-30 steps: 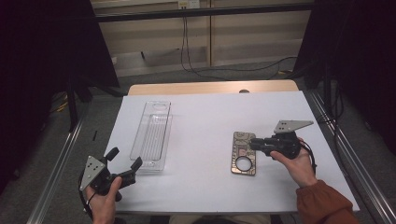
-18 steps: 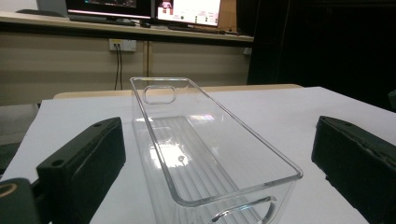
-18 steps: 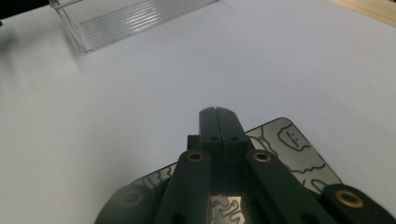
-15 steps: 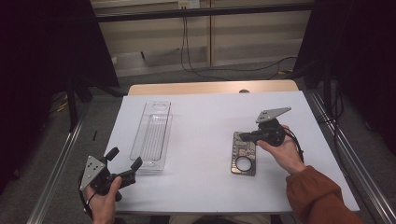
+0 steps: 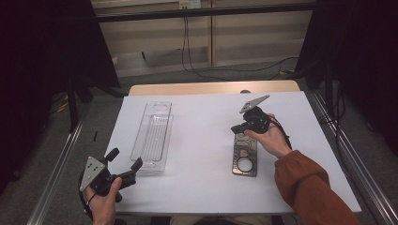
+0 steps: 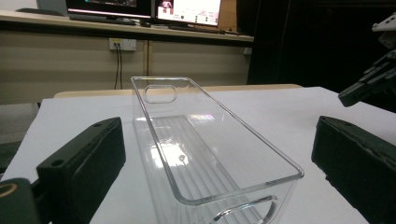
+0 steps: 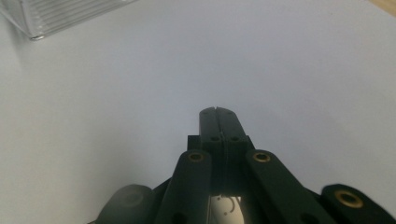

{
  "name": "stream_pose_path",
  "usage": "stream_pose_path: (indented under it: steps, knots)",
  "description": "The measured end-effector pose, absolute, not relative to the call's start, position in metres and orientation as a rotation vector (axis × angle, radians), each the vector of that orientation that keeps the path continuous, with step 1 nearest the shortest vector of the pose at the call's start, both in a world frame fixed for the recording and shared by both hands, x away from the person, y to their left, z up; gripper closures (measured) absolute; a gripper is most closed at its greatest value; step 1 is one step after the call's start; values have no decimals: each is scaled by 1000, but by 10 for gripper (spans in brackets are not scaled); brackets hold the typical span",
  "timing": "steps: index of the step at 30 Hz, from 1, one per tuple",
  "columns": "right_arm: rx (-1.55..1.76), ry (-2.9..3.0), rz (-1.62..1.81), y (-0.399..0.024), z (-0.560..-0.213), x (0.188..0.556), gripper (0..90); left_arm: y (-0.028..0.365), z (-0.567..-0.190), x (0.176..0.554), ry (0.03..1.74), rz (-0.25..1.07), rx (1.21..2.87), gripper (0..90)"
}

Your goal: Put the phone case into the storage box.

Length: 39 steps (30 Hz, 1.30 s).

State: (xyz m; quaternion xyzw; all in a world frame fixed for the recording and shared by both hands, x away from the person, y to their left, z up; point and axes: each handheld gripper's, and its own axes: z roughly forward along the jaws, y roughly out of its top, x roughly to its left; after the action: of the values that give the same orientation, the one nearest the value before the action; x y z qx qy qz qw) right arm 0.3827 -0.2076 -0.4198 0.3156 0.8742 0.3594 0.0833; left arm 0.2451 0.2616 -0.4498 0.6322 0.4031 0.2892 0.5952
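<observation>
Nothing is packed yet: the clear tray (image 5: pixel 153 136) sits empty before the spread-jawed left gripper (image 5: pixel 123 174), while the right gripper (image 5: pixel 238 128), jaws pressed together and holding nothing, hovers over the metal plate (image 5: pixel 245 158).

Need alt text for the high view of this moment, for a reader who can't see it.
Over a white table, the right gripper, jaws shut, hangs at the far end of a flat metal plate with a round hole. The left gripper, jaws open, sits at the table's near left corner, just short of a long clear plastic tray.
</observation>
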Motion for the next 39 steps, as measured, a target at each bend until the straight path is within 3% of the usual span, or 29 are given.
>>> stream_pose_path:
  steps: [24,39]
  knots:
    - [1039,2681,873,-200,-459,405,900,262,-450,245,929,665,1469,29]
    - [1057,2661,905,-205,-462,411,900,262,-450,245,928,659,1474,29]
